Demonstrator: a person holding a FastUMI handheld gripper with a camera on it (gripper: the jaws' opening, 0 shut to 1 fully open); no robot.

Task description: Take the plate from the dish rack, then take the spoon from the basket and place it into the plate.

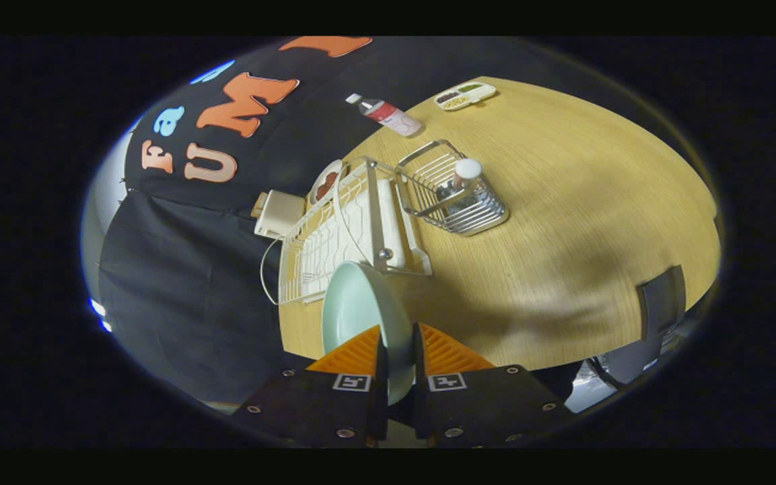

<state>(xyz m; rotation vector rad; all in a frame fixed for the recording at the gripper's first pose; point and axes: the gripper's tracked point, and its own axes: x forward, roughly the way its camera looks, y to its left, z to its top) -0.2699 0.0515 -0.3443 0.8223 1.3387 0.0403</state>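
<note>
Pale-green plate [361,303] clamped in gripper [398,350]

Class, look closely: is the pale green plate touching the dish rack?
Cannot tell. In the gripper view the plate, clamped in the hand-held gripper, overlaps the dish rack's near end.

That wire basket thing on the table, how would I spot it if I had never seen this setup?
Start at the wooden table. Beyond the claw, shut on a pale green plate, lies the white dish rack. The wire basket sits beside that rack, farther from the cloth wall. It is bare silvery metal, smaller than the rack, with a white-capped object standing inside.
</note>
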